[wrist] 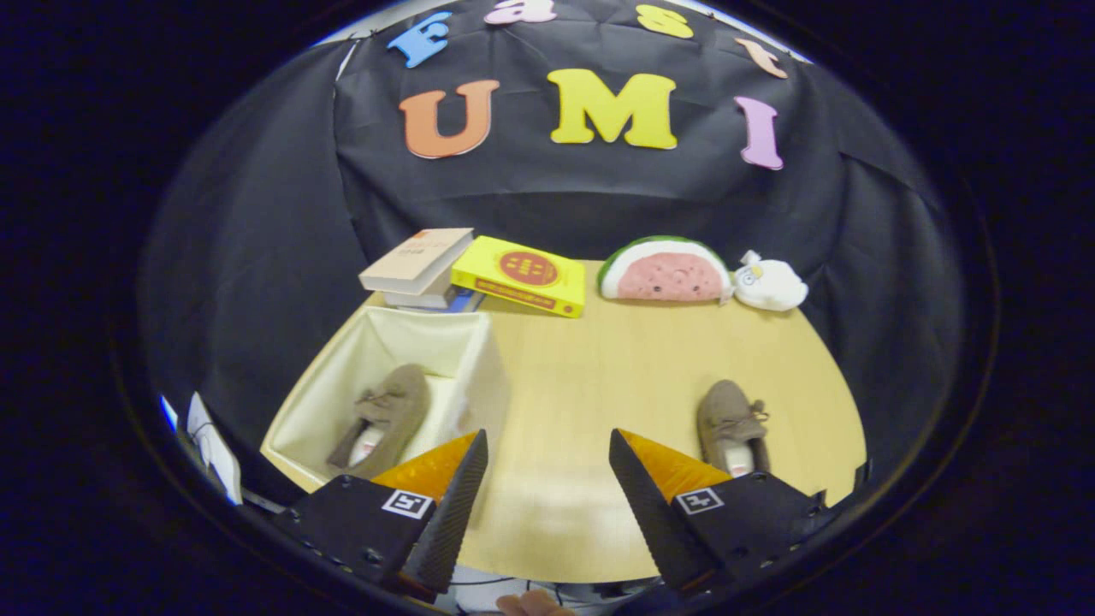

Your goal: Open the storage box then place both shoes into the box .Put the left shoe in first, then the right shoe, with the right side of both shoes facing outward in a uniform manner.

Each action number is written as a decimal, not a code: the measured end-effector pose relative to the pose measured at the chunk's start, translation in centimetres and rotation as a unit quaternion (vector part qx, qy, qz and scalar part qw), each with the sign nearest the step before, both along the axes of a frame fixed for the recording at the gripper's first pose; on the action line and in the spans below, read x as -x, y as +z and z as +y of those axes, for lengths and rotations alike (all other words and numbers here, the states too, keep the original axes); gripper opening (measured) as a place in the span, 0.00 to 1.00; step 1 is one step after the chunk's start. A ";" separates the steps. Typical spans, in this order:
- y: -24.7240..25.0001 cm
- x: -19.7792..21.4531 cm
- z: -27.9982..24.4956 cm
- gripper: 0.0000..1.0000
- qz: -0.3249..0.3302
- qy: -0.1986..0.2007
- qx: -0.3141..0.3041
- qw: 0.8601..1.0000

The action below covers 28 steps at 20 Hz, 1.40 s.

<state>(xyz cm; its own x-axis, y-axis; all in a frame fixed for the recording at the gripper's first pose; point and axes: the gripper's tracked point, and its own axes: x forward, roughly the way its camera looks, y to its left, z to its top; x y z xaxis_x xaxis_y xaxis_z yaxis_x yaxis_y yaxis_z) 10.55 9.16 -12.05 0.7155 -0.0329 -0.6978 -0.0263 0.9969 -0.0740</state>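
Note:
A cream fabric storage box stands open on the wooden table, ahead of the left finger. One brown shoe lies inside it, toe pointing away. The second brown shoe rests on the table just beyond the right finger, toe also pointing away. My gripper hovers above the table's near edge with its fingers spread wide and nothing between them; bare tabletop shows in the gap.
Behind the box lies a stack of books and a yellow book. A watermelon-slice plush and a small white plush sit at the table's far edge. A fingertip shows below the fingers.

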 end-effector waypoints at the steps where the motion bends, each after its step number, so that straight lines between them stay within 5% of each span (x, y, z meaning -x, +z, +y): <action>1: -0.4 0.1 -2.6 0.87 0.004 -0.019 0.010 1.000; 9: -5.7 1.3 -16.0 0.87 0.081 -0.117 0.011 0.990; 15: -9.4 0.2 -22.4 0.84 0.112 -0.169 0.082 0.976; 21: -13.5 -1.1 -23.0 0.28 0.174 -0.149 0.078 0.970; 25: -14.1 -1.7 -23.1 0.25 0.181 -0.158 0.055 0.969; 26: -14.2 -1.8 -23.2 0.06 0.180 -0.159 0.050 0.969; 28: -13.9 -1.8 -23.3 0.05 0.179 -0.165 0.040 0.969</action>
<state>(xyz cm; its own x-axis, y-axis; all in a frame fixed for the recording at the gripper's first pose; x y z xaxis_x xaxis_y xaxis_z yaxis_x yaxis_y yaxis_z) 12.37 -14.12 -26.00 0.3691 -0.2832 -0.8852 0.2549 0.9468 -0.1967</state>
